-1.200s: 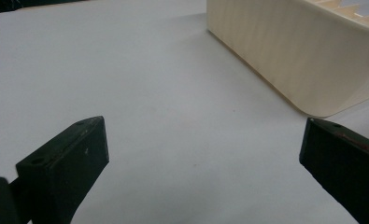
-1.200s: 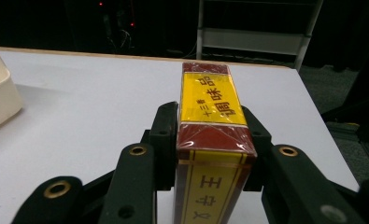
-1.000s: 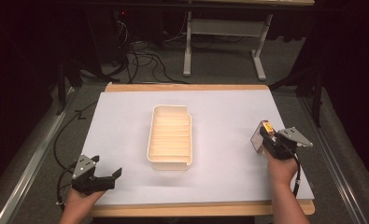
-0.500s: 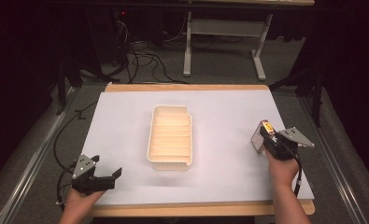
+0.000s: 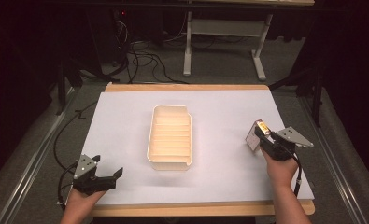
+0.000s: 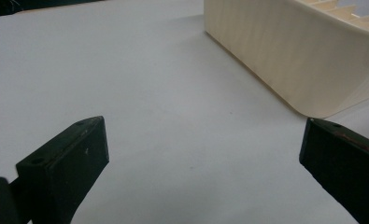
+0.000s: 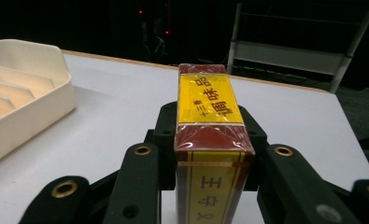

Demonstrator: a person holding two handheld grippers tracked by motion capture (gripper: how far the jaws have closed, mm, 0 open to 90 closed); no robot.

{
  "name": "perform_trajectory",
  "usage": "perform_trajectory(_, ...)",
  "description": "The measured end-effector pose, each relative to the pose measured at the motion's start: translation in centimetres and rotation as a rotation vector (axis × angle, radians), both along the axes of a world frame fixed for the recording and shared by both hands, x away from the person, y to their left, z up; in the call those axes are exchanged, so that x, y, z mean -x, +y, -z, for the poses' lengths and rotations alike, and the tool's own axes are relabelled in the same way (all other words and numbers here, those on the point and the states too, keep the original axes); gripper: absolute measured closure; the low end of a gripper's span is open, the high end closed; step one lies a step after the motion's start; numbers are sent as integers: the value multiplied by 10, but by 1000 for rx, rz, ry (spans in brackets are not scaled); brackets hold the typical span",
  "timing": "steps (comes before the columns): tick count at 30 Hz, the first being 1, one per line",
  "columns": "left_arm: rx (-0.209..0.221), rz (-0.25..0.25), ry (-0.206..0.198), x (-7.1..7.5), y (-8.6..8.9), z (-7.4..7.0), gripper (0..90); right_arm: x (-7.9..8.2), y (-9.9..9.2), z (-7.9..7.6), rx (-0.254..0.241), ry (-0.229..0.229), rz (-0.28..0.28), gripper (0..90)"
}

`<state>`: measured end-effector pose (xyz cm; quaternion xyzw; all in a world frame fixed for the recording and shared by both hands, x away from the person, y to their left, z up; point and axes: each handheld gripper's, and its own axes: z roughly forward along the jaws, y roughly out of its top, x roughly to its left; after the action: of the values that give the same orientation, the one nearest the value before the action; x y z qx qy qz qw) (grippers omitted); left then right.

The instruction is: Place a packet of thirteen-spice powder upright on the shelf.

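Observation:
A cream ribbed tray [image 5: 169, 136] lies in the middle of the white table sheet [image 5: 126, 116]. At the table's right, a little above the sheet, my right gripper [image 5: 261, 137] is shut on a small red and yellow box [image 5: 257, 134]. In the right gripper view the box [image 7: 210, 135] stands between the black jaws with its printed yellow face up, and the tray [image 7: 23, 102] is at the left. By the front left corner my left gripper [image 5: 108, 176] is open with nothing between its fingers [image 6: 70, 163]. The tray's wall [image 6: 303, 60] lies ahead to its right.
Beyond the table's far edge stand a grey metal frame [image 5: 224, 42] and loose cables [image 5: 140, 56] on a dark floor. A cable [image 5: 60, 140] trails off the left side. Bare sheet surrounds the tray on all sides.

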<state>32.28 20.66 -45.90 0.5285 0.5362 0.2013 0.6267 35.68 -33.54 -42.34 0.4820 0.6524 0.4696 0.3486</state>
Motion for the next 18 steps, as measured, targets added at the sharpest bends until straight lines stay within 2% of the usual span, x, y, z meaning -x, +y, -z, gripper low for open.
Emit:
perform_trajectory(4, 1, 4, -6, 0, 0, -1, 18, 0, 5, -1, 7, 0, -44, 695)
perform_trajectory(9, 1, 9, -11, -1, 1, -1, 18, 3, 10, -3, 16, -4, -65, 696)
perform_trajectory(12, 1, 14, -14, -1, 2, -2, 18, 5, 17, -5, 10, -5, -110, 696)
perform_trajectory(13, 1, 14, -14, -1, 2, -2, 18, 5, 17, -5, 10, -5, -110, 696)
perform_trajectory(14, 0, 16, -15, -1, 2, -3, 18, 6, 22, -5, 12, -13, -140, 696)
perform_trajectory(16, 4, 17, -16, -1, 2, -3, 18, 7, 24, -6, 9, -10, -150, 696)
perform_trajectory(18, 9, 17, -18, -1, 1, -4, 18, 9, 32, -7, 16, -19, -194, 696)
